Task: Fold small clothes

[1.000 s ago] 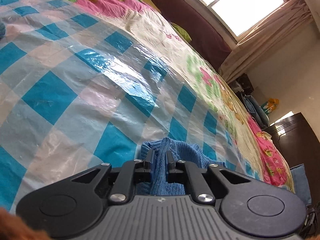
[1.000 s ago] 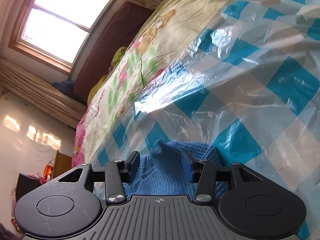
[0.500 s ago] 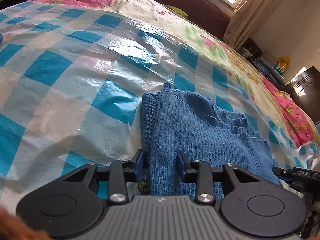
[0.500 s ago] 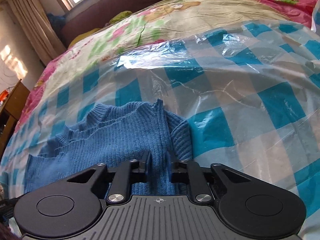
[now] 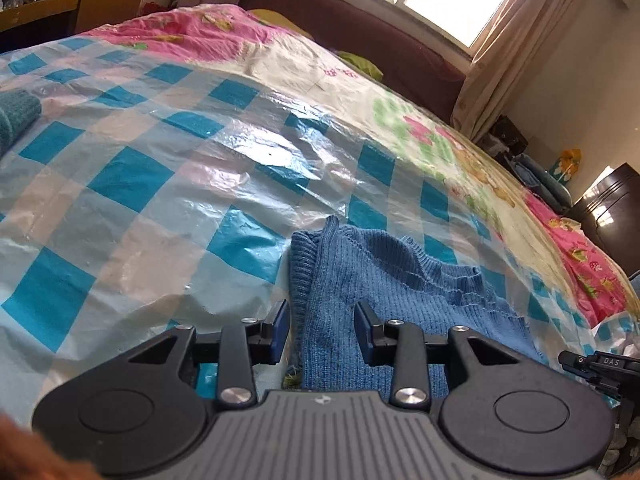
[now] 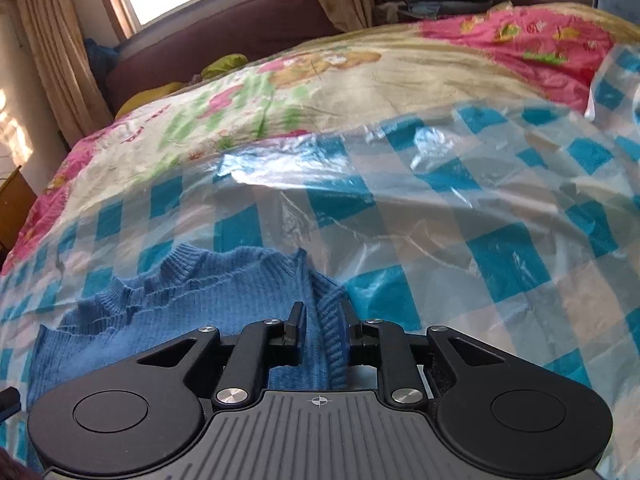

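Note:
A small blue knit sweater (image 5: 384,280) lies on the checked plastic sheet (image 5: 160,200) covering the bed. My left gripper (image 5: 322,330) is open, its jaws apart over the sweater's left edge, the cloth lying loose between them. In the right wrist view the sweater (image 6: 200,292) spreads to the left, its ribbed right edge raised in a fold. My right gripper (image 6: 320,326) has its jaws partly apart around that ribbed fold, which looks loosely held or just released.
A teal knit item (image 5: 16,112) lies at the sheet's far left. A pink floral bedspread (image 6: 520,40) lies beyond the sheet, then a dark headboard (image 5: 360,20) under the window. A dark cabinet (image 5: 612,212) stands right of the bed. The right gripper's body (image 5: 600,364) shows at the edge.
Both grippers lowered the sweater onto the sheet and pulled back. The left jaws went from shut on the cloth to wide open. The right jaws, narrow half a second ago, have widened slightly.

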Demonstrator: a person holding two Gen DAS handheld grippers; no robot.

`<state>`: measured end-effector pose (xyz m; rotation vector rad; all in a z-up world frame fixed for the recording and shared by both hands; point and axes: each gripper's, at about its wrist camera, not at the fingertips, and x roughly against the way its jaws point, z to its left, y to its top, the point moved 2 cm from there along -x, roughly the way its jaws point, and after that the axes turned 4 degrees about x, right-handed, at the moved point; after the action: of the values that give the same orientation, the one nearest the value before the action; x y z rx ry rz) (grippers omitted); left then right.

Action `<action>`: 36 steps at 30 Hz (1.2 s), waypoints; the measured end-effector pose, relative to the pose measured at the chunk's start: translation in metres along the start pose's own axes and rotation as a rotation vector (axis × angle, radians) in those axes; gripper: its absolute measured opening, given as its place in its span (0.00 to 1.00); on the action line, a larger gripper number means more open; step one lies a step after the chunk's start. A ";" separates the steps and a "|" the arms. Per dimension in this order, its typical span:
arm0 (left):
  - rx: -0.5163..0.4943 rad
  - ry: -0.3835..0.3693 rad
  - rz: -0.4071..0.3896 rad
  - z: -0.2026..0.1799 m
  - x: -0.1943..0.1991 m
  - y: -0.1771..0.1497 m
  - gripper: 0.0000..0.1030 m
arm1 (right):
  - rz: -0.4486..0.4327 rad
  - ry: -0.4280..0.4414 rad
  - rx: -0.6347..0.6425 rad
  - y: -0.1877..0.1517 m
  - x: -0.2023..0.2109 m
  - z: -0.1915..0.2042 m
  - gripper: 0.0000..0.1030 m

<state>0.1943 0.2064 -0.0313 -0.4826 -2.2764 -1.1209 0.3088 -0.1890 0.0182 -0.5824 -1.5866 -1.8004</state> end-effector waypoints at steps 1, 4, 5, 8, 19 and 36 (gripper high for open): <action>-0.006 0.004 -0.016 -0.002 0.001 -0.003 0.40 | -0.004 0.032 0.022 0.002 0.003 0.011 0.21; -0.043 0.032 -0.025 -0.011 -0.004 -0.012 0.41 | 0.034 0.150 0.118 0.002 0.001 0.059 0.32; -0.065 0.052 -0.033 -0.014 -0.006 -0.015 0.41 | 0.046 0.171 0.160 0.000 -0.004 0.078 0.35; -0.143 0.092 -0.058 -0.022 -0.007 -0.023 0.41 | 0.106 0.218 0.228 -0.007 -0.028 0.123 0.37; -0.129 0.061 -0.065 -0.002 -0.012 -0.038 0.44 | 0.145 0.152 0.359 -0.020 -0.071 0.175 0.08; -0.146 0.102 -0.072 -0.002 -0.014 -0.041 0.50 | 0.079 0.119 0.312 -0.011 -0.079 0.186 0.07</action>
<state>0.1839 0.1800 -0.0640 -0.3923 -2.1484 -1.3237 0.3380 0.0090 -0.0144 -0.3788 -1.6934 -1.4625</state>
